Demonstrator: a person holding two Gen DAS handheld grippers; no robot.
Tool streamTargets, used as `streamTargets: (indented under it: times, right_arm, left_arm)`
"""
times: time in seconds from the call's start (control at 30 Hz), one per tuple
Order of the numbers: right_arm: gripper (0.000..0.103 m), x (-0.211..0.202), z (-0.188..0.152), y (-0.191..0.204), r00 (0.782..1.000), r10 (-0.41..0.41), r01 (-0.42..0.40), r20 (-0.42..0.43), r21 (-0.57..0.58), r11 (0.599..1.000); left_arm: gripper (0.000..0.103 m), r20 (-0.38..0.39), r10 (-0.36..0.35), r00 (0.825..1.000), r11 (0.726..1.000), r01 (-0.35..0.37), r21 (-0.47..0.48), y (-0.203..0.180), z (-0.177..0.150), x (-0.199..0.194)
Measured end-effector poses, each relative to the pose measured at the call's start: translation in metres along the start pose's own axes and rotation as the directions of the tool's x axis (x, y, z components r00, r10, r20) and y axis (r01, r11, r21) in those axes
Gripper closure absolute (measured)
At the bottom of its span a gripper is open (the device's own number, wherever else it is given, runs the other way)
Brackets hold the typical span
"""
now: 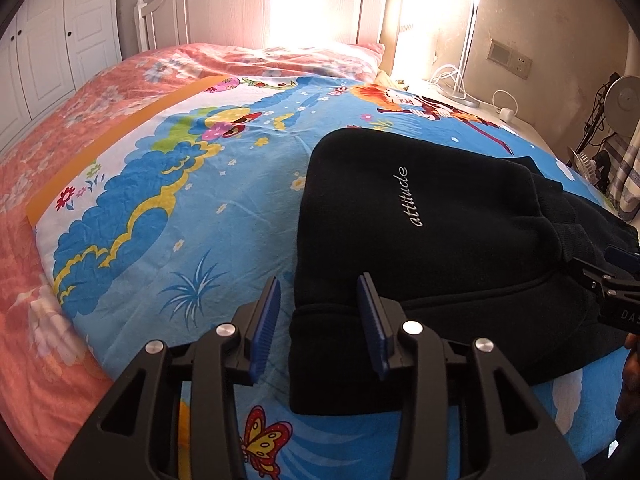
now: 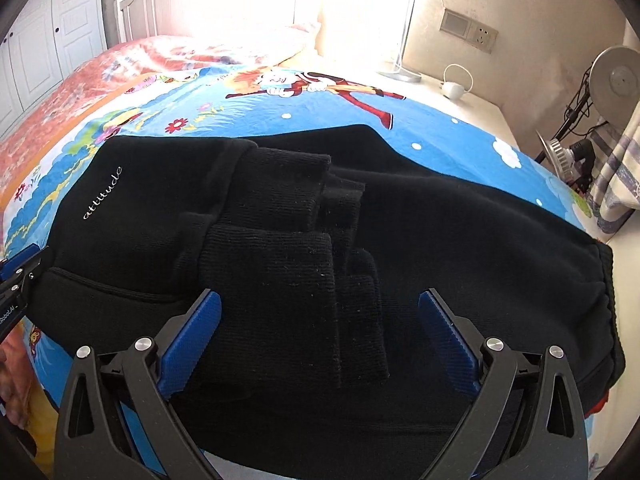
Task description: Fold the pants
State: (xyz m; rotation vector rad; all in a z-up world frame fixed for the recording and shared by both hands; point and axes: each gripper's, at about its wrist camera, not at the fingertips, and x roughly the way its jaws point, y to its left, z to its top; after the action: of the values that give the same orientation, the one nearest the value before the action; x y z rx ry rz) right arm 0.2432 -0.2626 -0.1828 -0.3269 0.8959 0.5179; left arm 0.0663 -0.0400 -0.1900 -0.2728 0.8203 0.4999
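A: Left hand-held gripper (image 1: 320,320) first. Fingers apart, straddling the near corner of the pants (image 1: 440,220), pads not pressing the cloth.

B: Agreed, a gap on both sides. Probably just let go, or lining up for a pinch; hard to say which. Right hand-held gripper (image 2: 320,336)?

A: Spread wide over the middle of the pants, above the ribbed cuffs (image 2: 288,248). Nothing clamped. Hovering or barely resting, cannot tell which.

B: And where exactly are the pants?

A: Flat on the bed, on the blue cartoon sheet (image 1: 200,200), toward the wall side. Already doubled over: cuffs brought back onto the body, waistband (image 2: 608,300) at the far right. White "attitude" lettering (image 1: 412,196) facing up.

B: Reason for that layout?

A: Likely to keep the bundle short, with one more fold left. Cuffs a bit staggered, so maybe some squaring up needed.

B: Counts?

A: Two hand-held grippers, one pair of pants, two cuffs visible. One sheet over a pink quilt (image 1: 60,128).

B: Beyond the bed?

A: One wall socket (image 1: 520,66), one fan (image 1: 624,100), white cable by the lamp pole.
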Motion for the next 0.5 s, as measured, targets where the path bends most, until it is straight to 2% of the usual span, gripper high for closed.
streamTargets:
  times: [0.07, 0.13, 0.2, 0.27, 0.37, 0.43, 0.47, 0.5]
  right_arm:
    - [0.007, 0.003, -0.001, -0.002, 1.000, 0.016, -0.016, -0.008, 0.004, 1.000]
    - [0.007, 0.005, -0.002, -0.004, 0.999, 0.031, -0.031, -0.013, 0.016, 0.999]
    - [0.006, 0.007, -0.006, -0.006, 0.999, 0.049, -0.049, -0.012, 0.038, 0.998]
    - [0.006, 0.009, -0.008, -0.009, 0.998, 0.065, -0.065, -0.005, 0.050, 0.997]
    - [0.006, 0.010, -0.009, -0.013, 0.995, 0.095, -0.094, -0.009, 0.073, 0.993]
    - [0.006, 0.012, -0.009, -0.014, 0.994, 0.109, -0.107, -0.014, 0.085, 0.991]
    - [0.006, 0.011, -0.010, -0.014, 0.994, 0.109, -0.108, -0.013, 0.084, 0.991]
    - [0.006, 0.011, -0.010, -0.014, 0.994, 0.108, -0.106, -0.012, 0.081, 0.991]
  left_arm:
    - [0.057, 0.001, -0.054, 0.999, 0.996, 0.054, -0.066, 0.012, 0.000, -0.002]
    - [0.042, 0.009, -0.156, 0.988, 0.975, 0.155, -0.162, 0.032, -0.002, -0.004]
    - [0.042, 0.010, -0.258, 0.966, 0.943, 0.254, -0.217, 0.047, -0.007, -0.003]
    - [0.040, 0.007, -0.330, 0.944, 0.913, 0.321, -0.253, 0.057, -0.013, 0.000]
    - [0.037, 0.007, -0.418, 0.909, 0.859, 0.398, -0.321, 0.068, -0.025, 0.009]
    - [0.037, 0.018, -0.492, 0.870, 0.806, 0.464, -0.367, 0.073, -0.029, 0.016]
    - [0.037, 0.028, -0.514, 0.858, 0.788, 0.485, -0.379, 0.073, -0.030, 0.018]
    - [0.037, 0.031, -0.520, 0.853, 0.785, 0.492, -0.376, 0.071, -0.030, 0.019]
